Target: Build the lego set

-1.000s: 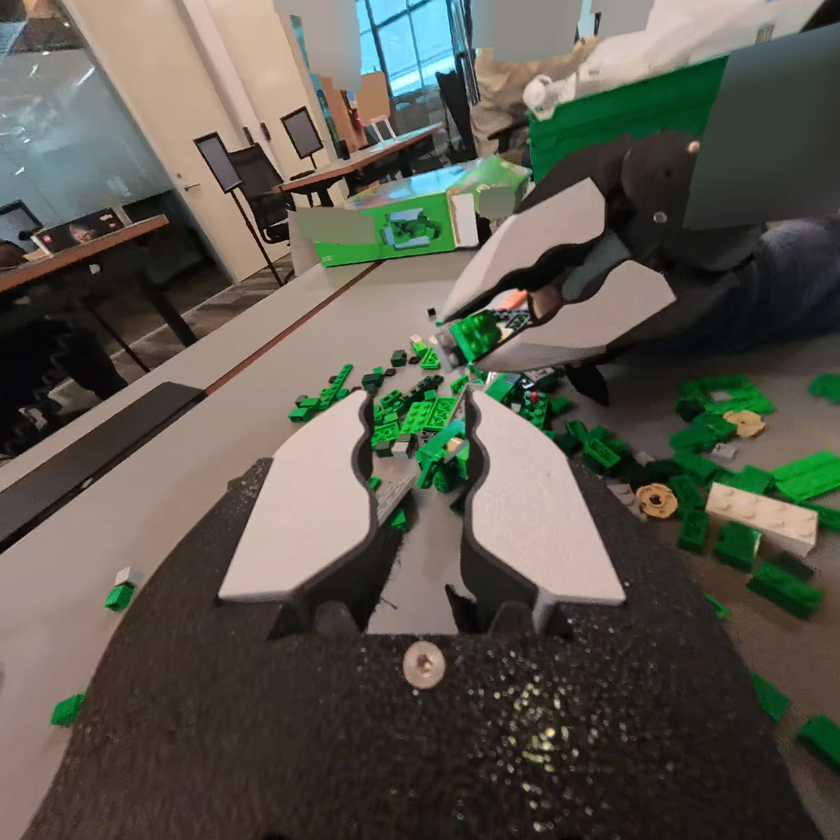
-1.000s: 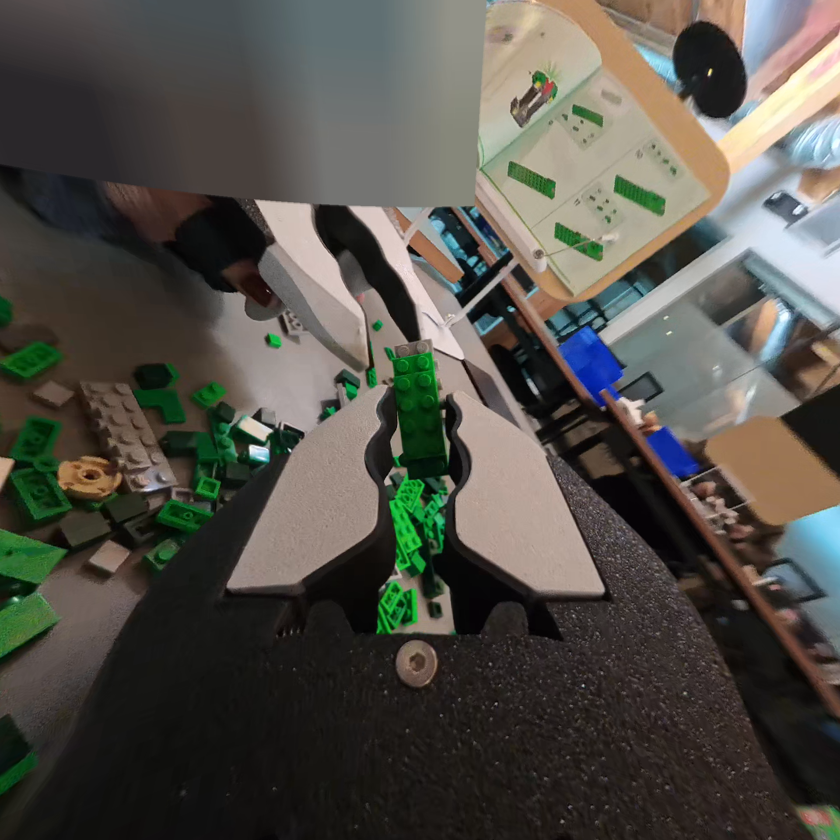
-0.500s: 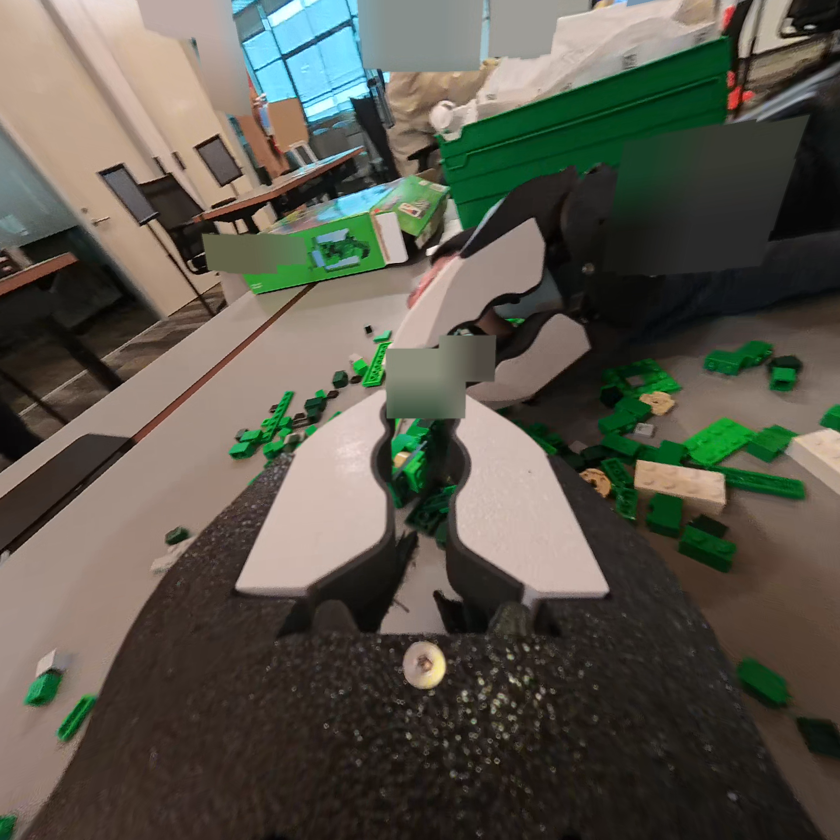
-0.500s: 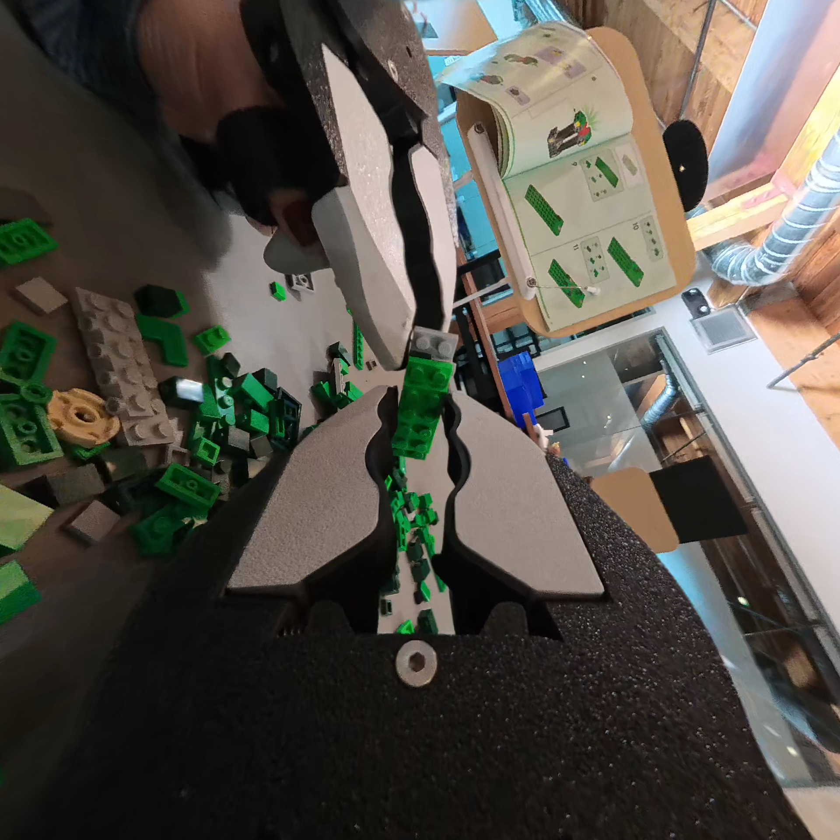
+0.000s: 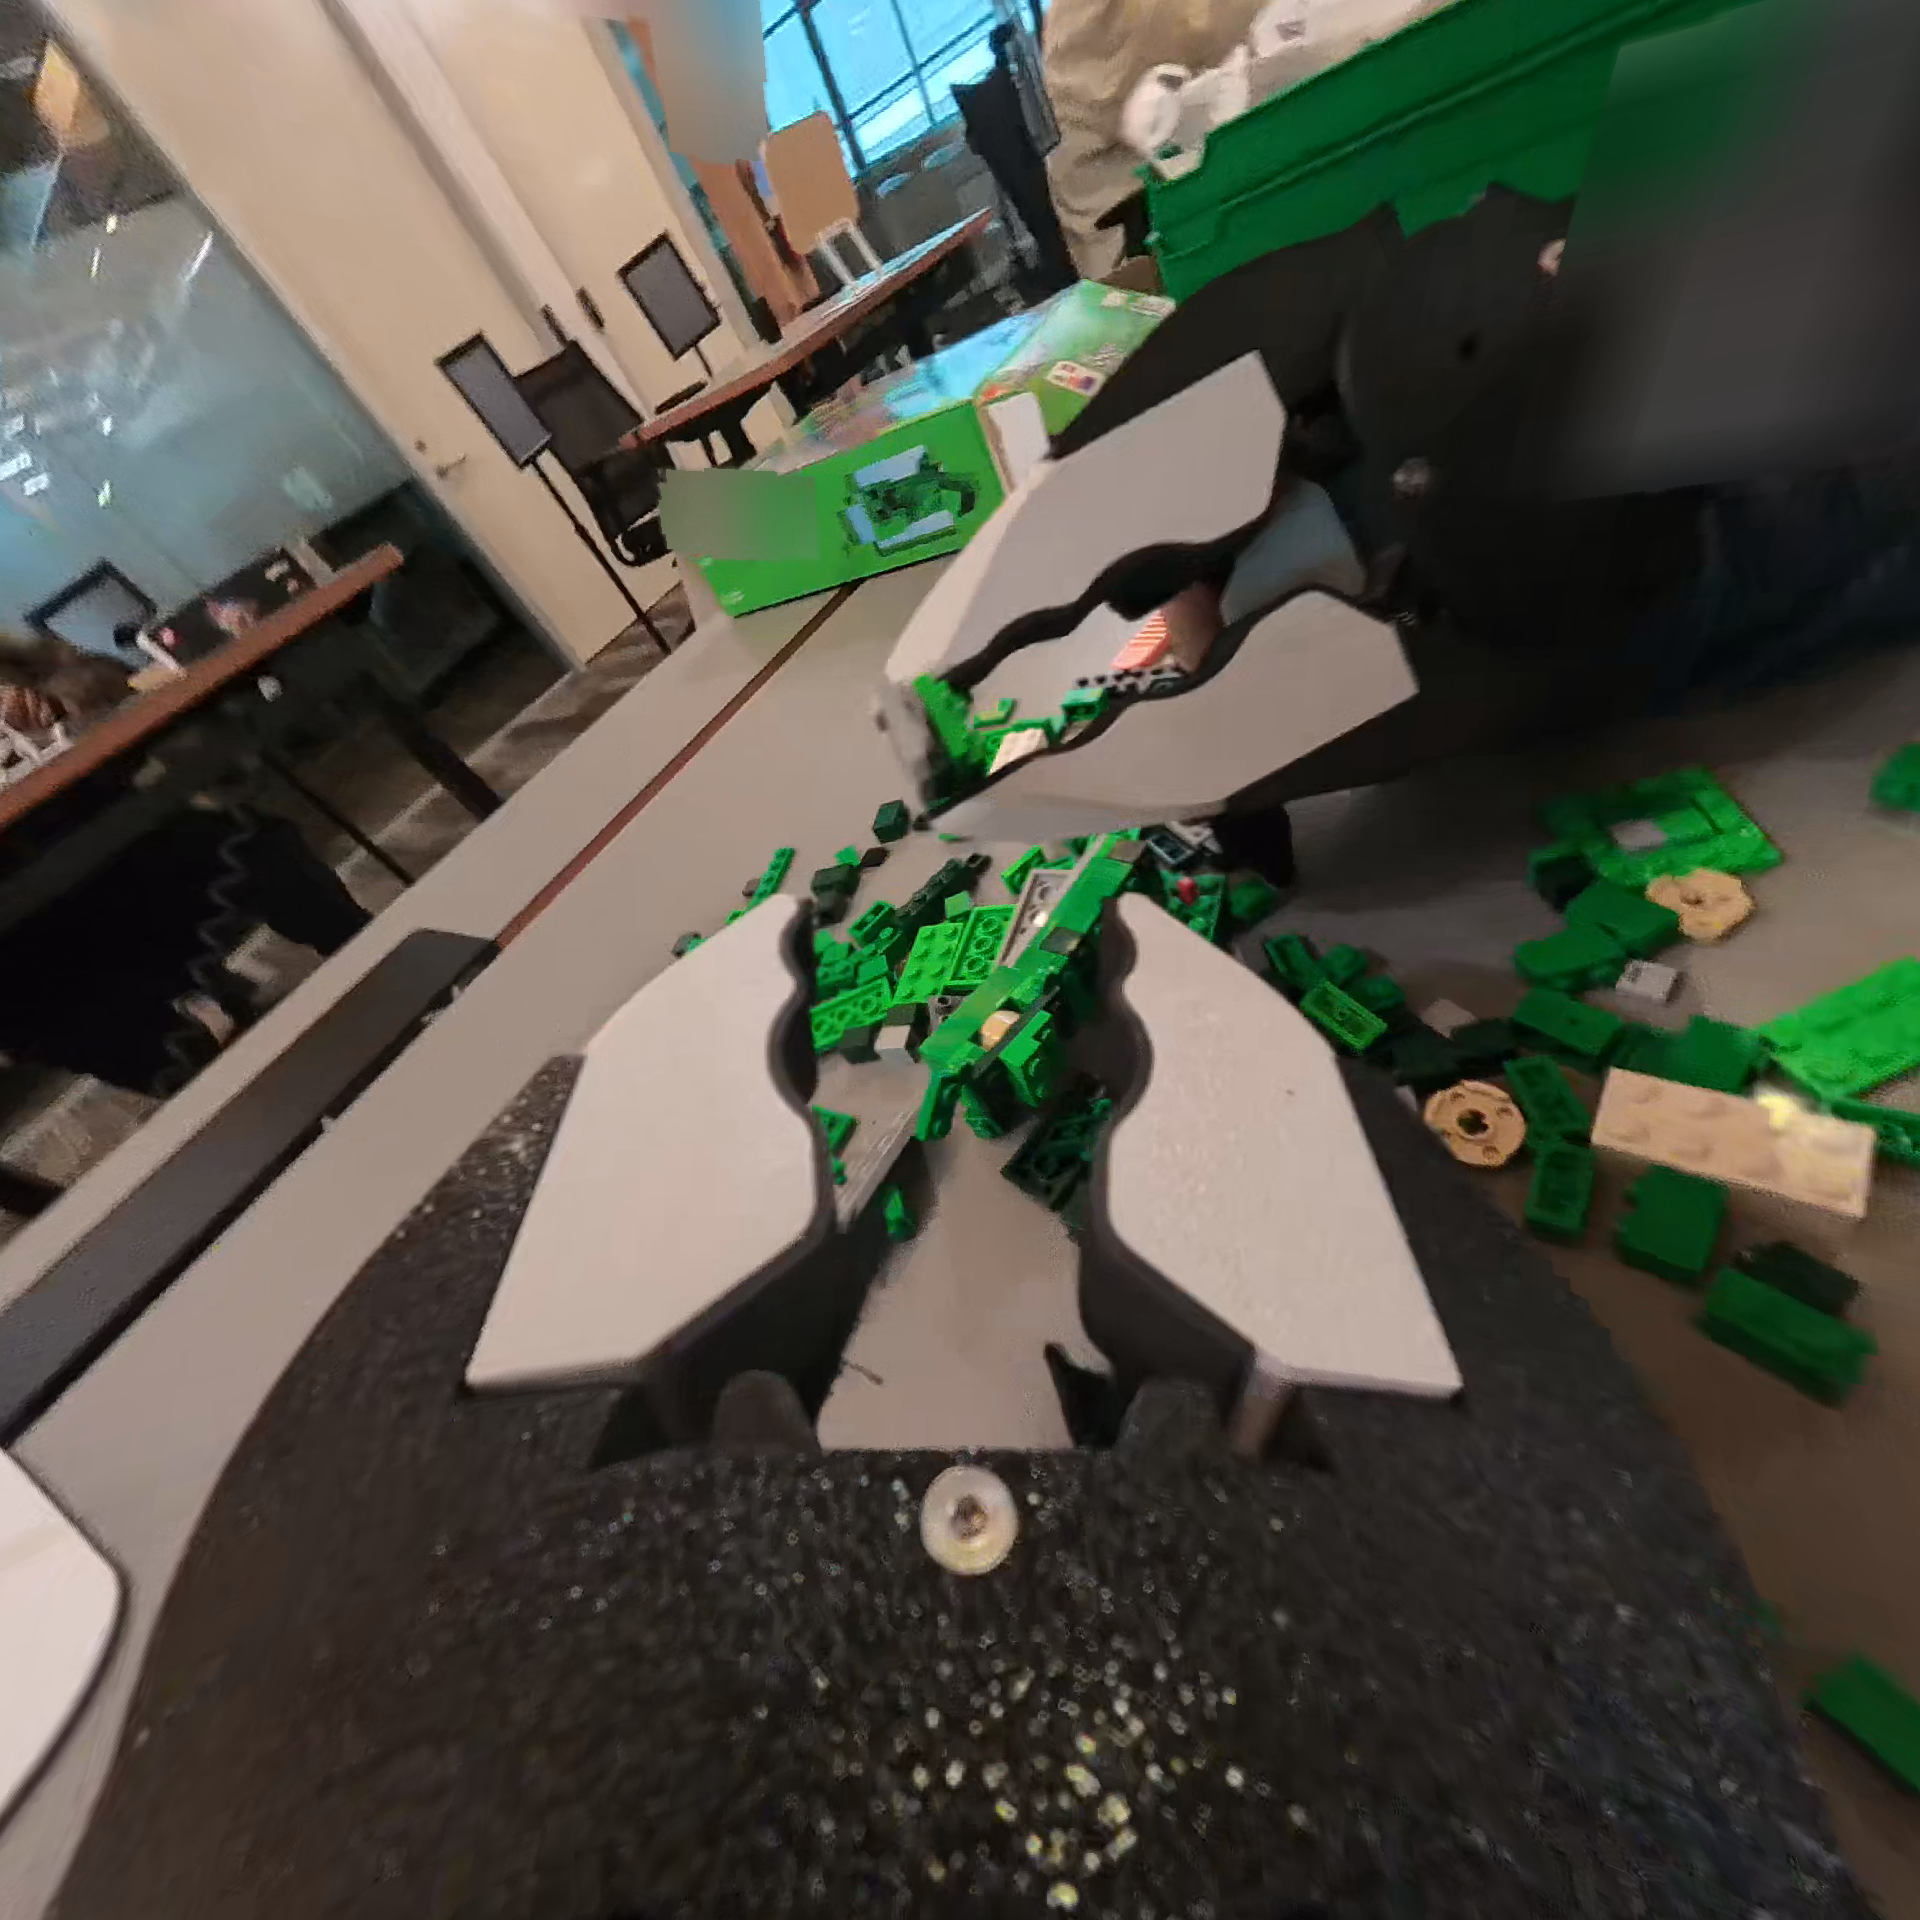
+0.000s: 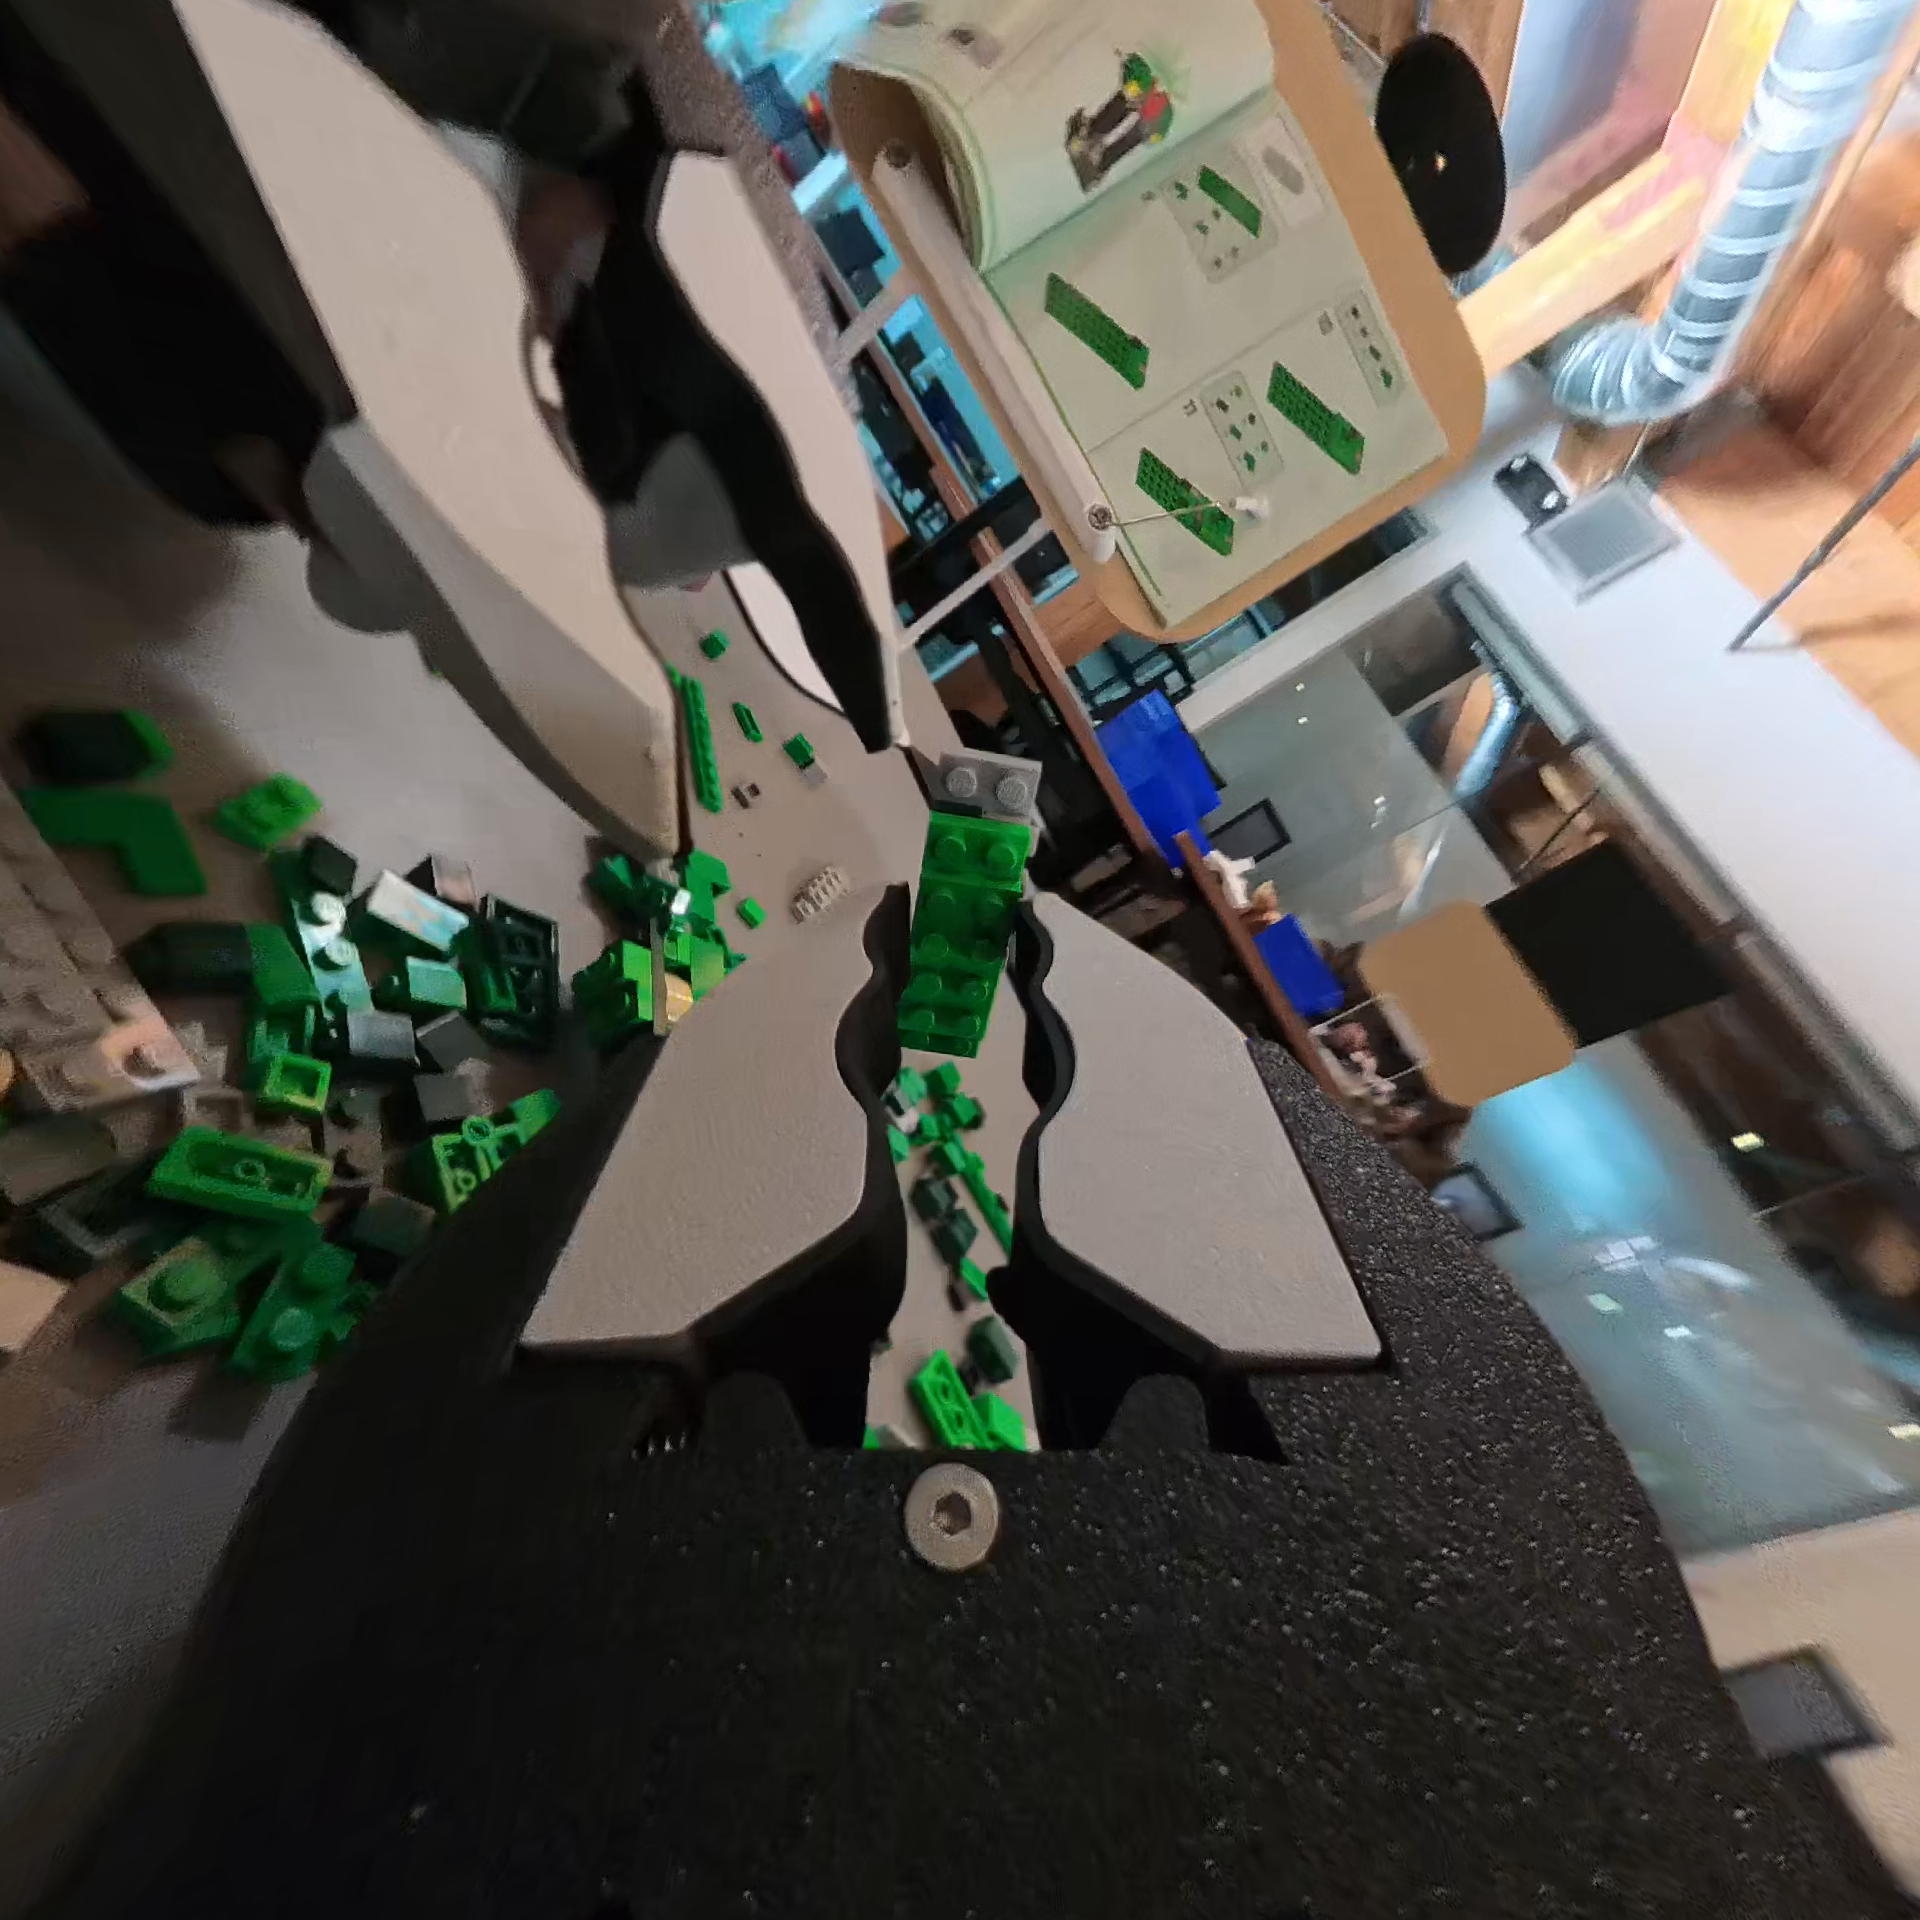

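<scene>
Right tool (image 6: 961, 914): nearly closed on a small green assembly (image 6: 961, 940), a stack of studded plates capped by a grey two-stud plate (image 6: 987, 781). Clamped by its long sides, grey end projecting past the fingertips, raised clear of the counter (image 6: 364, 665).

Left tool (image 5: 956, 935): parted wide, nothing held. It hovers low over the loose brick pile (image 5: 935, 987), which lies between and just beyond its fingers. In the right wrist view the left tool hangs above the pile, its tips near the grey cap; whether they touch it I cannot tell.

More parts scattered to the right on the counter: a tan round piece (image 5: 1473, 1120), a white brick (image 5: 1730, 1143), flat green plates (image 5: 1652, 826). Green set box (image 5: 831, 530) sits farther back. Instruction booklet (image 6: 1174, 270) is open on a stand, seen in the right wrist view.

Handling, as a judgement: the assembly is light and rigid, hard smooth plastic, so slippery against the pads if squeezed on a corner. The stud joints between plates are the weak points; a twist or a sideways push on the projecting grey end could peel a layer off. Best hold is as now, flat across the long side walls, mid-length, spanning several plates so they stay pressed together. A piece added next probably wants pressing straight down onto the studs while the right tool braces. Loose plates in the pile lie flat and thin; edge pinches look safer than top grabs.
</scene>
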`<state>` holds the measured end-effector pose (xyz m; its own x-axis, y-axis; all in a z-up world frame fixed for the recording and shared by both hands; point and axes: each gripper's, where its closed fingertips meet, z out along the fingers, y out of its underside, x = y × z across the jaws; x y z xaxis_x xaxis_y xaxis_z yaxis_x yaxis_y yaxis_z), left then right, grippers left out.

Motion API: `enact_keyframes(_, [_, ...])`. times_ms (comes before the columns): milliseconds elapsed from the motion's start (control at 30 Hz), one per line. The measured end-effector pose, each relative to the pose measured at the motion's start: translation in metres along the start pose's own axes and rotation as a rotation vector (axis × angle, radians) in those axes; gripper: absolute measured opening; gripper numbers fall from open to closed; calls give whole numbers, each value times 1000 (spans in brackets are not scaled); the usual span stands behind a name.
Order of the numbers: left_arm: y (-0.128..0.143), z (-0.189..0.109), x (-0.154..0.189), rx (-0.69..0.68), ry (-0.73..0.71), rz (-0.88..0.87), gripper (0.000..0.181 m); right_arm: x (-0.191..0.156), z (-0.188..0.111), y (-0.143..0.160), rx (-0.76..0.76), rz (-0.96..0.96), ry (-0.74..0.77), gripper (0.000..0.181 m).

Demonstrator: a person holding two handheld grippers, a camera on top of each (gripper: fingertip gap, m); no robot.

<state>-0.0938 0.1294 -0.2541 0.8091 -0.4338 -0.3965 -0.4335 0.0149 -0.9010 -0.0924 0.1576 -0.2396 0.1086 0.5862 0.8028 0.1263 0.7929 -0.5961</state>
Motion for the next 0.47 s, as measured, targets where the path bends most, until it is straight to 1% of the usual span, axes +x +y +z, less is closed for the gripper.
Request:
enact_keyframes(67, [3,0,-7,-2,-11,-57,57,8,-3,-4,40,135,-2,19])
enact_keyframes(167, [2,-4,-15,30,-23,-112,58,18,-9,-20,106,418,-63,19])
enact_keyframes(267, [-6,-7,-17,71,-39,-108,59,27,-18,-47,240,714,-130,19])
enact_keyframes(333, [-12,-9,-13,94,-42,-78,60,29,-20,-60,315,933,-215,19])
enact_keyframes(400, [-18,-10,-6,103,-41,-36,61,26,-20,-68,367,1113,-308,19])
enact_keyframes(467, [-26,-12,1,129,-39,-10,63,15,-18,-70,357,1193,-416,19])
